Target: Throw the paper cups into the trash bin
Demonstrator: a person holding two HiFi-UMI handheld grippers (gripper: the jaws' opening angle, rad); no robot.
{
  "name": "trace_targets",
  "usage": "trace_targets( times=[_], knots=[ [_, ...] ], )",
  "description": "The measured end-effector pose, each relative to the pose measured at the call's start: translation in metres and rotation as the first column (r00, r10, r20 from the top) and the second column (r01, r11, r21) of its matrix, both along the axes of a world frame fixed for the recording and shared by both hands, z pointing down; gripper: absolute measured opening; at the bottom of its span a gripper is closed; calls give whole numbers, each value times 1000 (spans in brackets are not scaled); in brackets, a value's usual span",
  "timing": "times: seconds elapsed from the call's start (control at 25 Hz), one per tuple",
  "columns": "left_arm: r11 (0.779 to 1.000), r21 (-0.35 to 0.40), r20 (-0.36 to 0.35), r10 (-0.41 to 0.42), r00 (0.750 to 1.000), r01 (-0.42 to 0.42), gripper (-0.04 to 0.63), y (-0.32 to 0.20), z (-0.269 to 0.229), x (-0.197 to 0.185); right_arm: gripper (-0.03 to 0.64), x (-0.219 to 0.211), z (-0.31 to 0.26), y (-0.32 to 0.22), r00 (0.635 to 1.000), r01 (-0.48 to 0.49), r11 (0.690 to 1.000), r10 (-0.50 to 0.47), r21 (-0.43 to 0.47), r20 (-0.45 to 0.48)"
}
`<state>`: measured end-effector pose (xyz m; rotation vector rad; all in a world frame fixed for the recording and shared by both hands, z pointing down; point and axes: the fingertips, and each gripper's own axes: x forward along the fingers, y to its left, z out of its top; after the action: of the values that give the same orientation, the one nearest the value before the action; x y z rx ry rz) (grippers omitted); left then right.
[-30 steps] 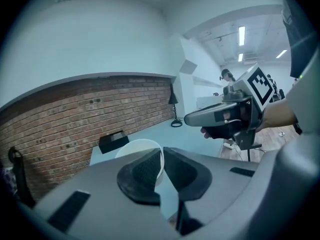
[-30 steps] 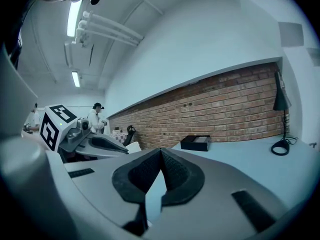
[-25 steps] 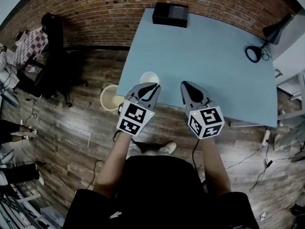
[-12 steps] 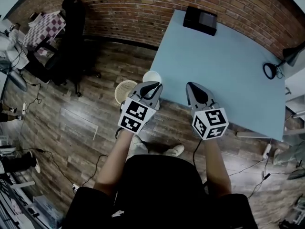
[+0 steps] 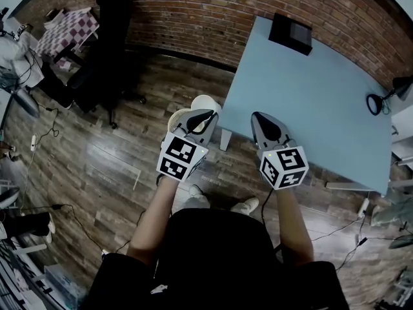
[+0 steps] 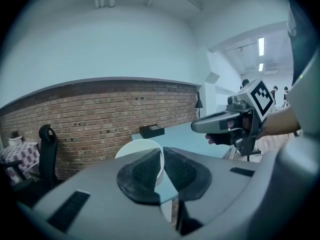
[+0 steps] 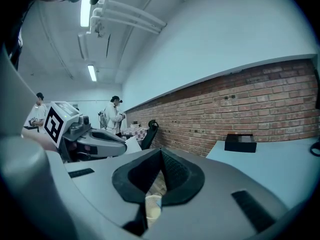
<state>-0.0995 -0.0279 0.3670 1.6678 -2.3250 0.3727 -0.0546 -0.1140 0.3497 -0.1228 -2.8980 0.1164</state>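
Observation:
A white paper cup [image 5: 205, 102] hangs over the wooden floor, just left of the blue table's [image 5: 310, 102] near corner. My left gripper [image 5: 206, 113] is shut on it; in the left gripper view the pads [image 6: 145, 169] pinch the rim of the cup [image 6: 135, 151]. A pale mesh trash bin [image 5: 174, 117] stands on the floor right under that gripper, half hidden by it. My right gripper [image 5: 257, 117] hovers beside it over the table's edge, shut and empty [image 7: 161, 156]. The bin [image 7: 152, 204] shows low through its jaws.
On the table sit a black box [image 5: 290, 34] at the far end and a black desk lamp [image 5: 381, 99] at the right. A black office chair [image 5: 110, 57] and a checkered table [image 5: 68, 34] stand by the brick wall. Cables lie on the floor. People [image 7: 114, 116] stand far off.
Both grippers and my view have swung left. The cup, held over the table's edge a second ago, now hangs over the floor above the bin. The jaws have not moved.

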Motion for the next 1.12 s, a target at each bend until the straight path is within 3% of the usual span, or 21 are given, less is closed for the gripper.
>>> trace_targets(
  times=[0.44,0.68,1.12],
  knots=[
    [1000,6,16,-16,1000,16,28,77,2,-48,5,-49,9,73,999,29,999,-28,14,-31],
    [999,2,-8,-39,999,39,28,110,12,-71,5,-73,11,102,998,46,999,-45,11,-50],
    [995,6,-58,-96,994,97,28,119,25,-108,5,-127,14,120,990,122,993,-121,8,-69]
  ],
)
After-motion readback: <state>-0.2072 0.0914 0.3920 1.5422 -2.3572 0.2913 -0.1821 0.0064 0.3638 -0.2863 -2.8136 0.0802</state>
